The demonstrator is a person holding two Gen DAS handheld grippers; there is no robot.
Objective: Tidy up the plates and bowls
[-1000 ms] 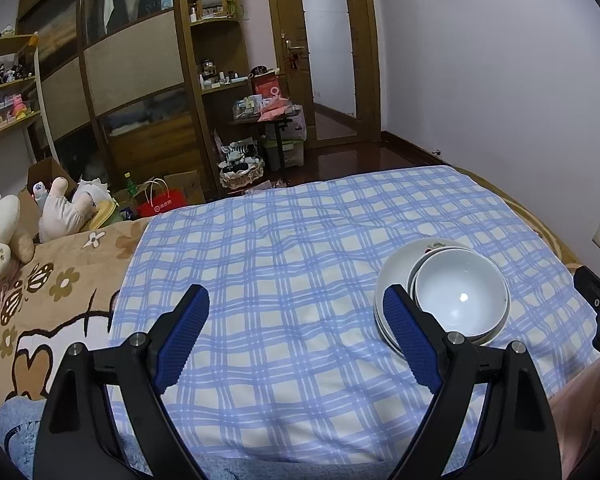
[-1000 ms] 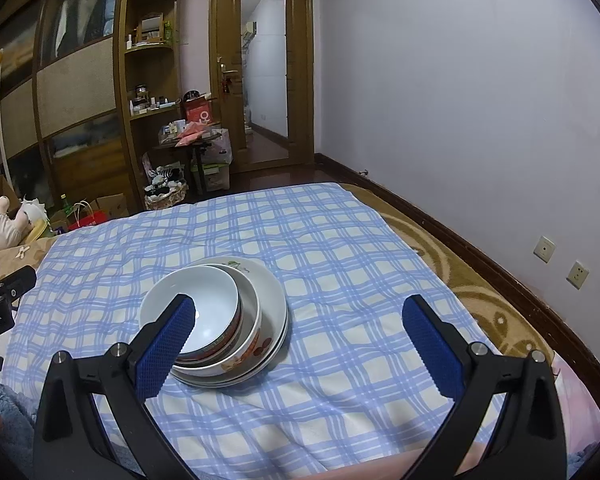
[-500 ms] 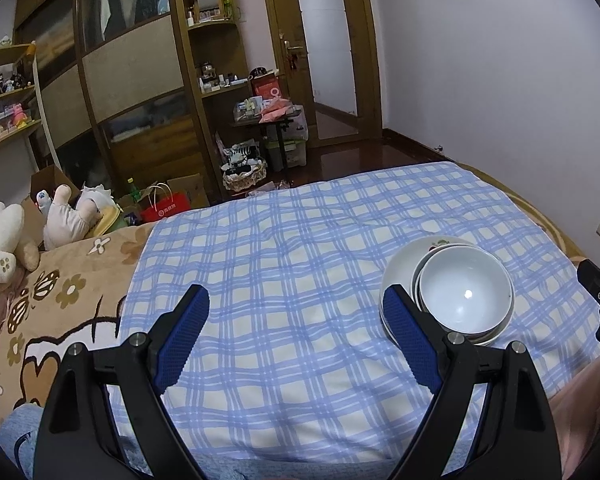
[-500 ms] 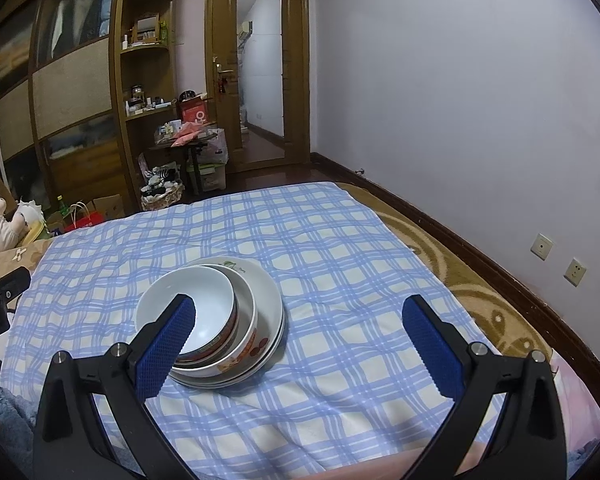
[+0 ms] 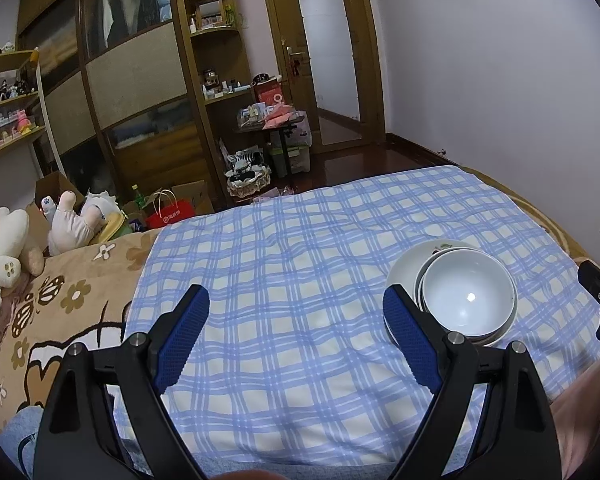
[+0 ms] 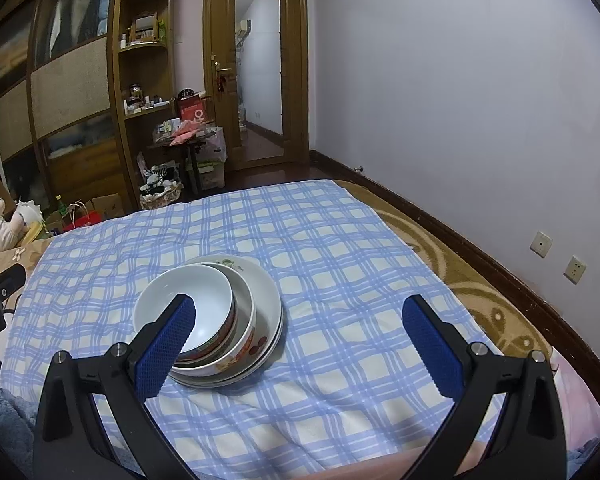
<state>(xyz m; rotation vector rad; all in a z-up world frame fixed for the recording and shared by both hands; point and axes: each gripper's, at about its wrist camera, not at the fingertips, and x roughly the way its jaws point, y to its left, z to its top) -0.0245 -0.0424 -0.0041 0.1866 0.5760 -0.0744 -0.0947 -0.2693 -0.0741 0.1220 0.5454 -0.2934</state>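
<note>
We held the left gripper (image 5: 296, 336) low over the near part of the blue checked cloth (image 5: 300, 264), its blue-padded jaws spread wide with nothing between them. The right gripper (image 6: 300, 344) sat the same way, jaws wide apart and empty, pointing down the bed toward the door (image 6: 260, 76).

The stack of dishes (image 6: 228, 320) rested on the cloth between our two grippers. A small white bowl (image 6: 204, 304) sat inside a larger bowl (image 6: 244, 320) with a red fruit pattern, and both stood on a white plate (image 6: 268, 292). In the right wrist view our left finger (image 6: 168, 344) crossed in front of the small bowl's near rim; we could not tell if it touched. In the left wrist view the stack (image 5: 452, 296) lay just beyond the right finger (image 5: 408, 344).

Open cloth stretched ahead of and to the right of the dishes. The right edge of the cloth met a brown patterned blanket (image 6: 480, 292) running beside the wall (image 6: 460, 100). To the left, a cartoon-print blanket (image 5: 60, 312) bordered the cloth, with plush toys (image 5: 4, 240) at its far side.
</note>
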